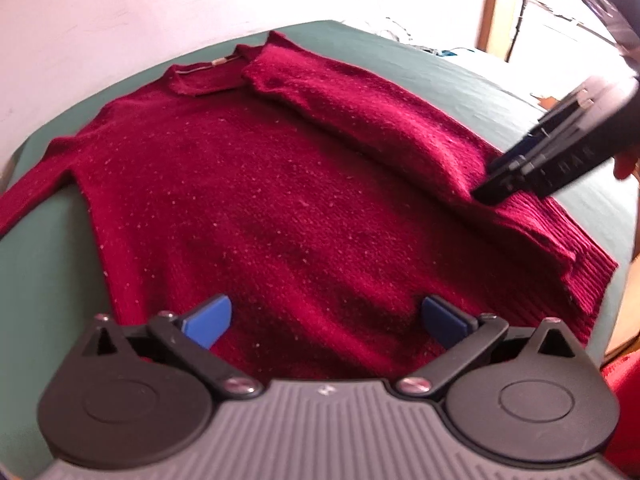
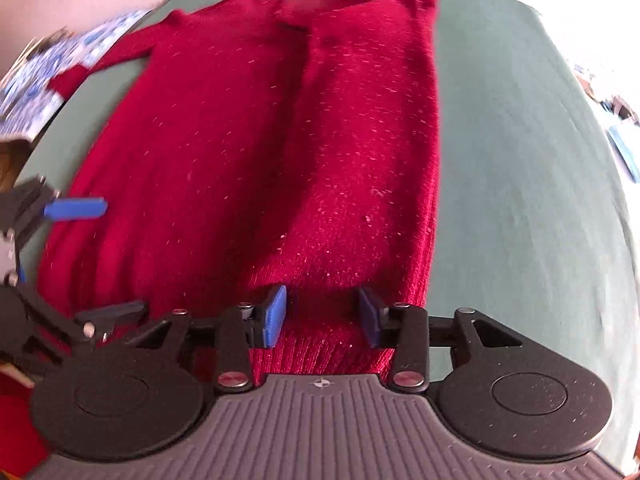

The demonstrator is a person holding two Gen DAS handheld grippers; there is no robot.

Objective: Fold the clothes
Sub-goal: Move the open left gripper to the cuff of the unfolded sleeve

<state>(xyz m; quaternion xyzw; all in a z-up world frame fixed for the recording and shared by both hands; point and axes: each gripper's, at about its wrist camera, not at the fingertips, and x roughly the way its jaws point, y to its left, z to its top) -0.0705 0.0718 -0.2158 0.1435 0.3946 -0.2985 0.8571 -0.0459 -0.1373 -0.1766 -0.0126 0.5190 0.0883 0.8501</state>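
While the red sweater (image 1: 256, 208) lies flat on the green counter (image 1: 48, 280), both tools hang above its lower hem. Its collar (image 1: 200, 76) points away from the tools, and the sleeve (image 1: 384, 120) on the side of the right tool is folded inward over the body, so this side makes a straight edge. The other sleeve (image 1: 28, 196) is spread out to the far left of the left tool, over the counter.

The left tool (image 1: 326, 322) has its jaws spread very wide; its blue pads (image 1: 210, 320) stand over the knit near the hem, and nothing is held between them. The right tool (image 2: 322, 316) is about half open, its blue pads (image 2: 276, 316) at both sides of the ribbed hem (image 2: 320, 352) of the folded part, with a gap to the cloth, so they do not press it. Beyond the left tool's side of the counter, blue and white patterned tiles (image 2: 36, 80) are visible
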